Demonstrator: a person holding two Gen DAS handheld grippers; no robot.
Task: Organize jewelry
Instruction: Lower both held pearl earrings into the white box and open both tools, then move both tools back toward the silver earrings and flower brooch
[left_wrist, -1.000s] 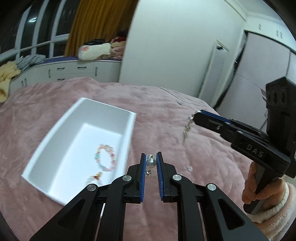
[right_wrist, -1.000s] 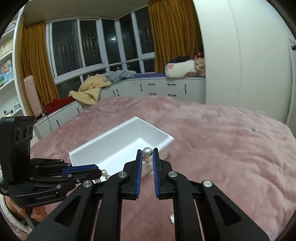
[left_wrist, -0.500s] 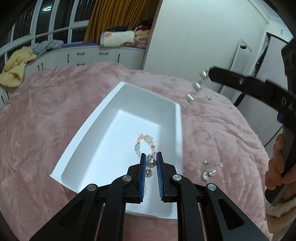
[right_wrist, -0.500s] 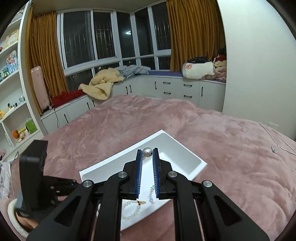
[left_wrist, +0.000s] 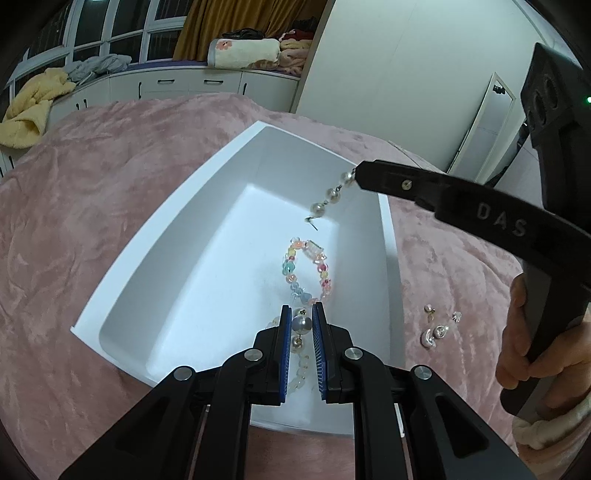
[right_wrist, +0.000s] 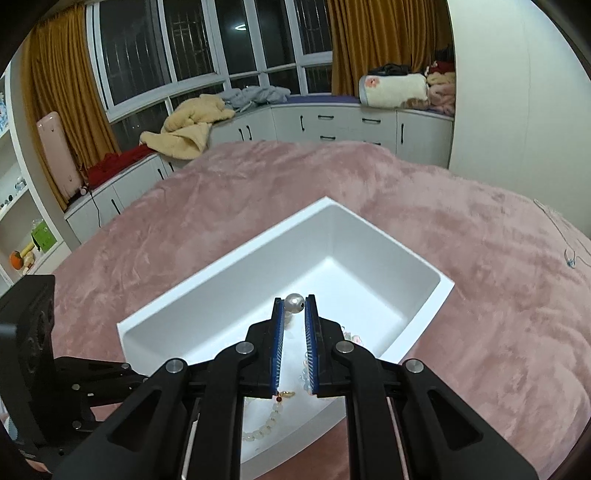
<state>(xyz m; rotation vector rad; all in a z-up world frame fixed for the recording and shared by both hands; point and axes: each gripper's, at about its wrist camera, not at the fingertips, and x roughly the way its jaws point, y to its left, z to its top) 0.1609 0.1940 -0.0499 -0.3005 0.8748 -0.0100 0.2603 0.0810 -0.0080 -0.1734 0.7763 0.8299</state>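
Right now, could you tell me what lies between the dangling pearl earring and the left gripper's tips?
In the left wrist view, the pastel bead bracelet lies on the tray floor between the pearl earring and left gripper.

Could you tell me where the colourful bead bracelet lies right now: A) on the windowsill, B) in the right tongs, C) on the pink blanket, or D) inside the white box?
D: the bracelet rests on the floor of the box, beyond the left tongs.

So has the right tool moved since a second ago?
Yes. The right tool, shut on a pearl earring, has swung from over the pink blanket to above the white box.
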